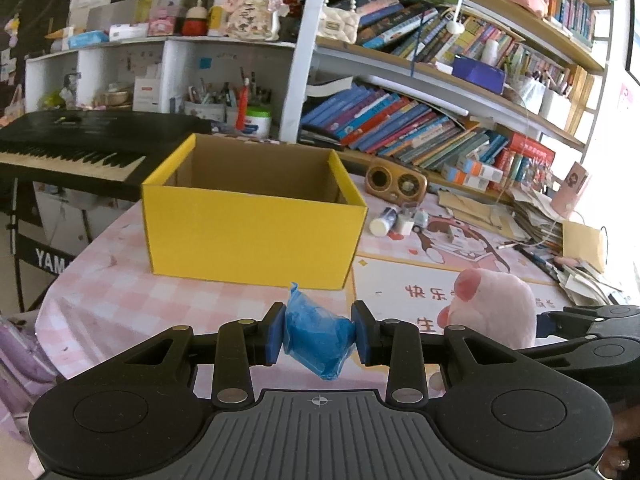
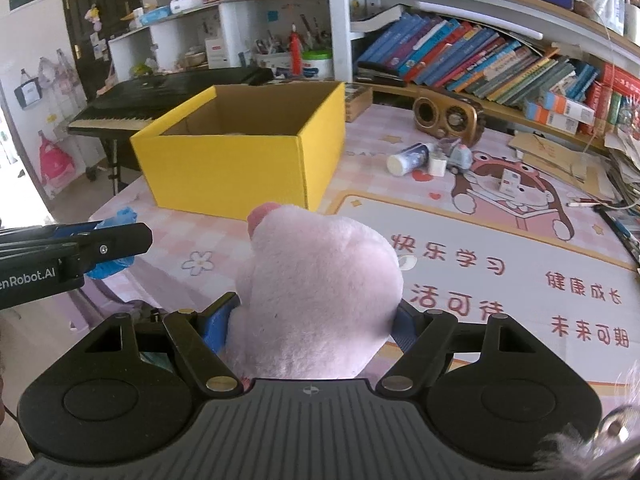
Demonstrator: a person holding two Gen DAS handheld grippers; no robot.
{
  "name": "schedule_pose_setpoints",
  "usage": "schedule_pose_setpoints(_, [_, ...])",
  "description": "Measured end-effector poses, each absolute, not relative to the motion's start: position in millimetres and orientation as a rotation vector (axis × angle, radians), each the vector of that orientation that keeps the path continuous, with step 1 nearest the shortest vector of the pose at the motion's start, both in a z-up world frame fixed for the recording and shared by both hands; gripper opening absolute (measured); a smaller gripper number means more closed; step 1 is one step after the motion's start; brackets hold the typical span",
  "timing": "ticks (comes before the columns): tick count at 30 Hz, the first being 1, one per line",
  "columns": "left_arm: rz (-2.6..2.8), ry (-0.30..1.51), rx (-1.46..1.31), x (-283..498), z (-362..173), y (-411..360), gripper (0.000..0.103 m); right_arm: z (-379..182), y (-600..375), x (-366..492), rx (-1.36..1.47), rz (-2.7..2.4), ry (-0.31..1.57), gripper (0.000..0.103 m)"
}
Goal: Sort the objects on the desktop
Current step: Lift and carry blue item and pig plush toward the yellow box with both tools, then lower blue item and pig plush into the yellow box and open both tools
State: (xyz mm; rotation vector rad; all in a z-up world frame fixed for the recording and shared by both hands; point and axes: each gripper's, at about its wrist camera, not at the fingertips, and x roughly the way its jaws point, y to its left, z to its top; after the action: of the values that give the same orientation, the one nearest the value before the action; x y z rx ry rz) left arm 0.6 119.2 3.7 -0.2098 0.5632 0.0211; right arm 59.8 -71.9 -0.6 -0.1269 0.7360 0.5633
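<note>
A: Count pls?
B: 1 yellow box (image 1: 252, 224), 12 o'clock. 1 blue packet (image 1: 318, 338), 1 pink plush (image 2: 316, 292).
A: Rest?
B: 1 retro radio (image 1: 396, 181), 1 white tube (image 2: 406, 160), 1 toy truck (image 2: 458, 157), approx 2 o'clock. 2 hand-held grippers.

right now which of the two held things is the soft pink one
The pink plush toy, gripped by the right gripper. The left gripper pinches a small crinkly blue packet instead.
</note>
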Motion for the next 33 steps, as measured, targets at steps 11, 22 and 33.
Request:
schedule_pose_setpoints(11, [0.063,0.543,-0.237,-13,4,139,0.034,1,-46,51,-0.168,0.615,0.734,0.075])
schedule_pose_setpoints(22, [0.111,0.53,-0.255,-15,10,155,0.033,9,-18,53,-0.199,0.7,0.735,0.075])
schedule_pose_setpoints(33, [0.176,0.476,-0.255,5,27,177,0.033,24,-4,78,-0.204,0.766,0.707,0.075])
